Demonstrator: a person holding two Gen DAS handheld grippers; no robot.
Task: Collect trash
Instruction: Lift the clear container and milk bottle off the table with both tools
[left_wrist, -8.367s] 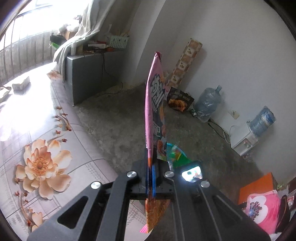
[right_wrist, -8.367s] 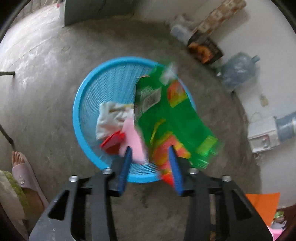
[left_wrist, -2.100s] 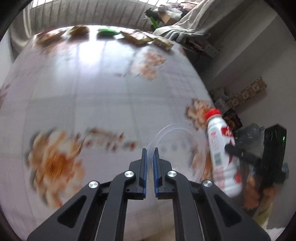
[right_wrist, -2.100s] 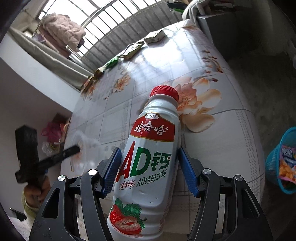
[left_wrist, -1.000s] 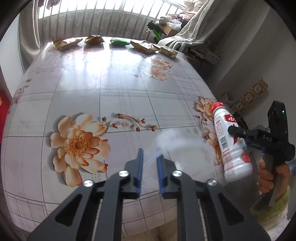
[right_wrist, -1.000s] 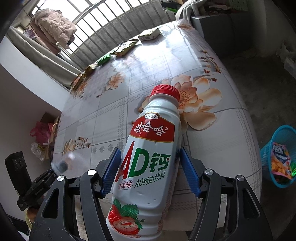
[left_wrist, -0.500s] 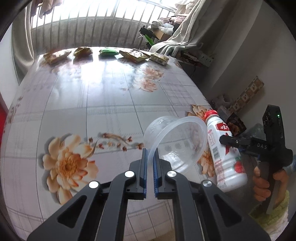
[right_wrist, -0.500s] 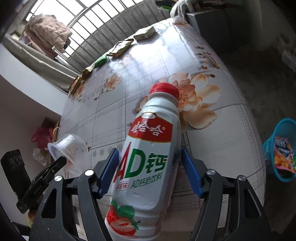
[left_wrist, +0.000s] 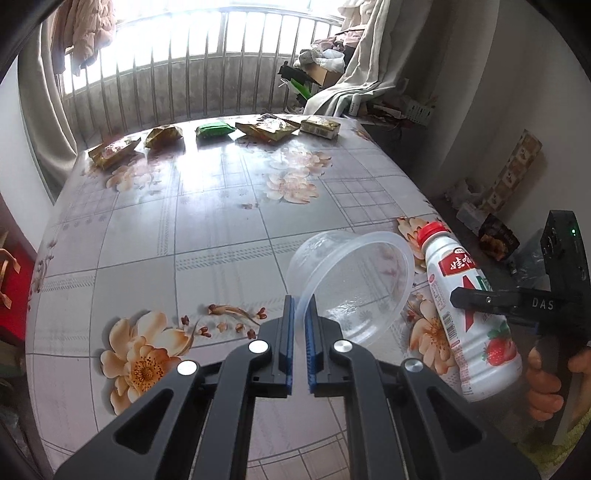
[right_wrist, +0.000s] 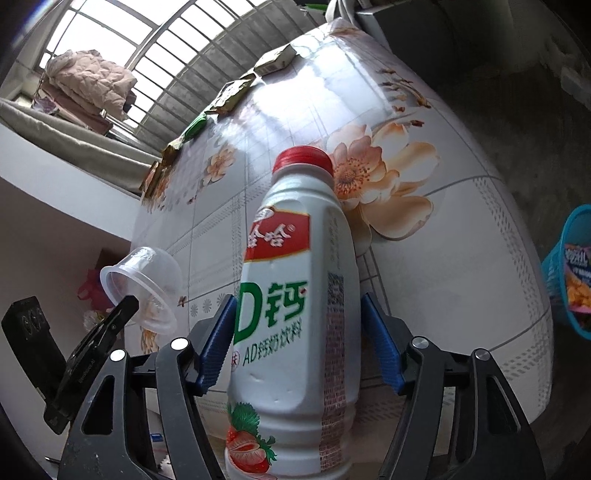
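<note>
Clear plastic cup (left_wrist: 352, 286) now lifted off the table (left_wrist: 221, 229), rim pinched in left gripper (left_wrist: 300, 325), fingers nearly closed on thin wall; a second ago only a blur at the fingertips, not yet secured. Milk bottle (right_wrist: 295, 302) unchanged, clamped at mid-body in right gripper (right_wrist: 299, 339), held above table edge. Both hands loaded, so likely next: carry to blue basket (right_wrist: 569, 266) on floor at right. Snack packets (left_wrist: 266, 127) left along far table edge.

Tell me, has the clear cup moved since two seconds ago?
Yes. The cup was down on the floral table then; now the left gripper pinches its rim and holds it tilted above the table.
</note>
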